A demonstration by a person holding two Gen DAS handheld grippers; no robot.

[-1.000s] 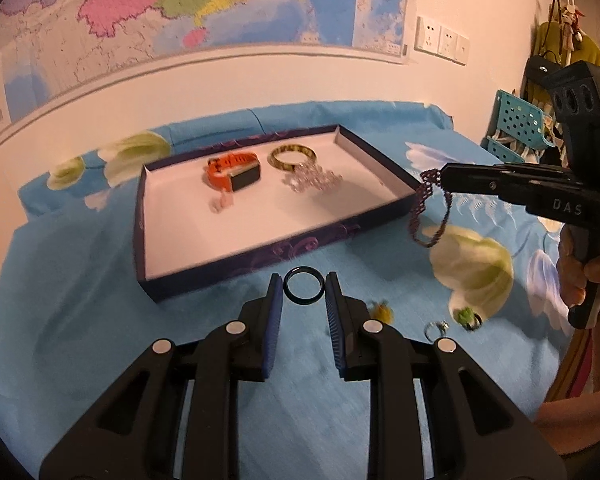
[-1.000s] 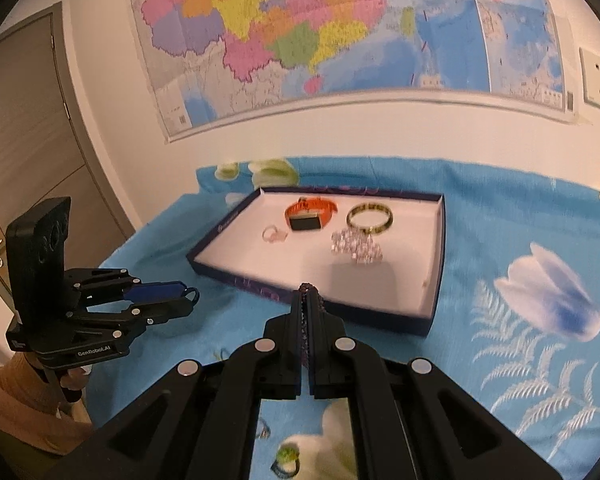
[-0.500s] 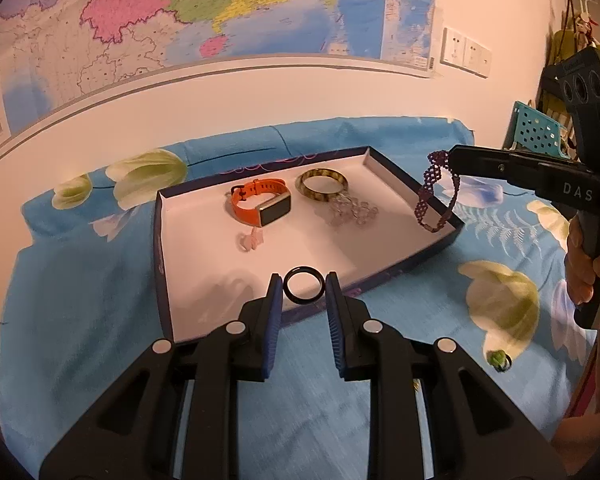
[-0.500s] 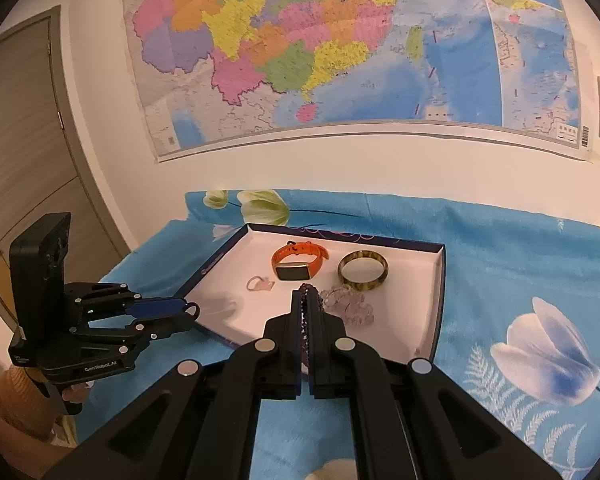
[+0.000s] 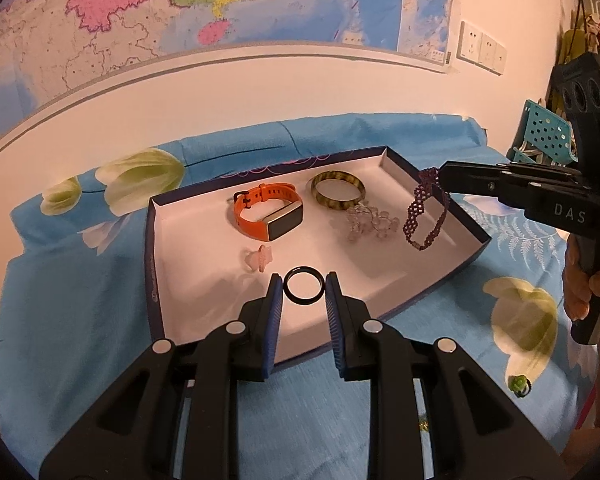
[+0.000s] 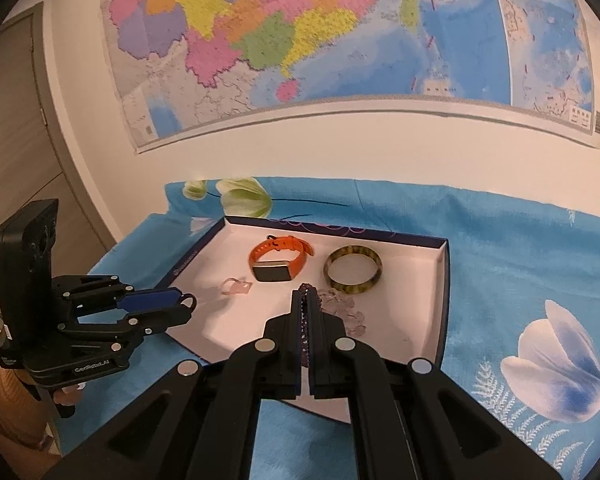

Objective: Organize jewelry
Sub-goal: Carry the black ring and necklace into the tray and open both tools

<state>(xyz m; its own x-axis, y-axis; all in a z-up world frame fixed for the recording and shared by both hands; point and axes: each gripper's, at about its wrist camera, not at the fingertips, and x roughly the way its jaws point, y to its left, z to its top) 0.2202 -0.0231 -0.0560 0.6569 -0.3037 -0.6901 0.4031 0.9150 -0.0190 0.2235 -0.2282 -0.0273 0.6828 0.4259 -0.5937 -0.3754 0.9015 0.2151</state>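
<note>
Risking a roll-away above all: pinching the black ring [image 5: 303,301] only at two opposite points of its rim, so, judging from this, letting go high or tilted could be sending it bouncing across the white floor of the tray [image 5: 156,280] and over the near wall onto the blue floral sheet [image 5: 60,320]. Risking a tangle too: dangling the purple beaded bracelet [image 5: 416,216] right next to the clear crystal bracelet [image 5: 370,220] inside the tray's right half, so lowering it carelessly could be snagging one in the other, or draping beads over the tray's right wall. Possibly also crowding the two tools together over the same tray.

Left gripper [image 5: 302,282]: standing only narrowly apart, blue pads [image 5: 275,300] pressing on the ring from both sides and holding it over the tray's near half, just in front of the pink trinket [image 5: 258,258]; not telling whether the ring is touching the tray floor.

Right gripper [image 6: 306,294]: clamping fully closed on the purple bracelet, beads showing in the seam between the jaws, the loop hanging free over the tray's right side.

Already lying in the tray's far half: the orange smartwatch [image 5: 268,216] and the green-brown bangle [image 5: 338,192]. Lying outside the tray, on the sheet beyond its near right corner: a small green ring [image 5: 518,384].
</note>
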